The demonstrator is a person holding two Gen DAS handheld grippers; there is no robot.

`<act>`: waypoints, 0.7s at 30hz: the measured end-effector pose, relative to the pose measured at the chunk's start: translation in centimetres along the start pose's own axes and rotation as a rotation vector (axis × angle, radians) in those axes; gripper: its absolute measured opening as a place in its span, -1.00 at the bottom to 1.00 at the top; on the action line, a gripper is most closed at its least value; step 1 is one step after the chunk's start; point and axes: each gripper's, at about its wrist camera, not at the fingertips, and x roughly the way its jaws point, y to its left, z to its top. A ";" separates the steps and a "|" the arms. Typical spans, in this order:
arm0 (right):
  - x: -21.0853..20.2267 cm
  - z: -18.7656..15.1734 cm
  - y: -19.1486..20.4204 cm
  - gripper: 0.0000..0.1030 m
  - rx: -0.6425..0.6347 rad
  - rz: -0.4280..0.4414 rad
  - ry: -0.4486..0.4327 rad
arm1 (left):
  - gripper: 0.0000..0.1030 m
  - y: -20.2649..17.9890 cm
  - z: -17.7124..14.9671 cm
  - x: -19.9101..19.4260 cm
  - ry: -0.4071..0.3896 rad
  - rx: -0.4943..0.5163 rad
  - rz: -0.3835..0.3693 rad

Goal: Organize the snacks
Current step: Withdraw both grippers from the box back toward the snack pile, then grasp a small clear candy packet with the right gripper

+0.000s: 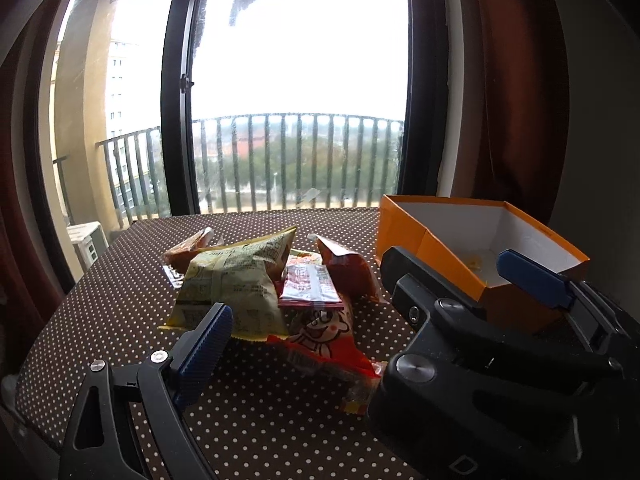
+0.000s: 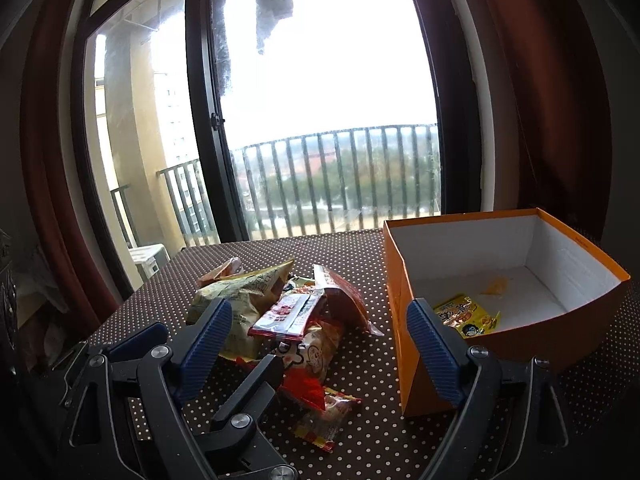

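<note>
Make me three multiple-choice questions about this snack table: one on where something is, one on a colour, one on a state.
1. Where does the open cardboard box stand relative to the heap of snack packets?
A. right of it
B. left of it
C. on top of it

2. What colour is the box outside?
A. blue
B. orange
C. green

3. What is inside the box?
A. nothing
B. all the snacks
C. one small yellow packet

Answers:
1 A, since the right wrist view shows the box to the right of the heap on the dotted brown tablecloth.
2 B, its outer walls are orange, its inside white.
3 C, only that packet lies on the white floor.
</note>
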 end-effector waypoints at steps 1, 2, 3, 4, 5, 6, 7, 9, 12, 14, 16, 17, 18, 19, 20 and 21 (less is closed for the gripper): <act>0.1 -0.4 0.0 0.77 -0.001 -0.006 0.004 | 0.81 0.0 -0.4 0.1 0.004 -0.007 0.005; 0.3 -0.9 -0.1 0.77 -0.001 -0.004 0.009 | 0.81 -0.1 -0.9 0.2 0.010 -0.015 0.008; 0.4 -1.3 -0.1 0.77 -0.002 0.002 0.016 | 0.81 0.0 -1.4 0.4 0.021 -0.019 0.010; 0.6 -1.7 -0.2 0.77 -0.004 0.004 0.025 | 0.81 0.0 -1.7 0.6 0.032 -0.023 0.013; 0.8 -2.1 -0.3 0.77 -0.006 0.002 0.031 | 0.81 -0.1 -2.2 0.8 0.040 -0.027 0.017; 1.0 -2.5 -0.3 0.77 -0.010 0.001 0.038 | 0.81 -0.1 -2.6 1.0 0.049 -0.028 0.023; 1.2 -2.9 -0.4 0.77 -0.013 0.001 0.047 | 0.81 -0.1 -3.0 1.2 0.058 -0.028 0.027; 1.7 -3.8 -0.7 0.77 -0.008 0.005 0.064 | 0.81 -0.1 -3.7 1.7 0.081 -0.023 0.033; 2.4 -5.1 -1.1 0.77 0.017 0.003 0.098 | 0.81 -0.1 -4.7 2.2 0.111 -0.013 0.037; 2.9 -5.8 -1.2 0.77 0.023 0.001 0.118 | 0.81 0.0 -5.3 2.6 0.129 -0.009 0.041; 3.3 -6.4 -1.1 0.77 0.021 -0.007 0.132 | 0.81 0.2 -5.8 2.9 0.148 -0.010 0.044; 3.6 -6.6 -1.1 0.77 0.018 -0.010 0.141 | 0.81 0.4 -6.0 3.1 0.159 -0.012 0.045; 3.9 -6.8 -1.1 0.77 0.017 -0.012 0.152 | 0.81 0.6 -6.1 3.5 0.168 -0.014 0.046; 4.1 -7.0 -1.0 0.77 0.016 -0.010 0.163 | 0.81 0.7 -6.2 3.7 0.183 -0.013 0.049; 4.4 -7.3 -0.9 0.77 0.017 -0.010 0.173 | 0.81 0.8 -6.3 4.0 0.199 -0.010 0.054; 4.7 -7.5 -0.9 0.77 0.020 -0.011 0.185 | 0.81 1.0 -6.4 4.2 0.206 -0.005 0.062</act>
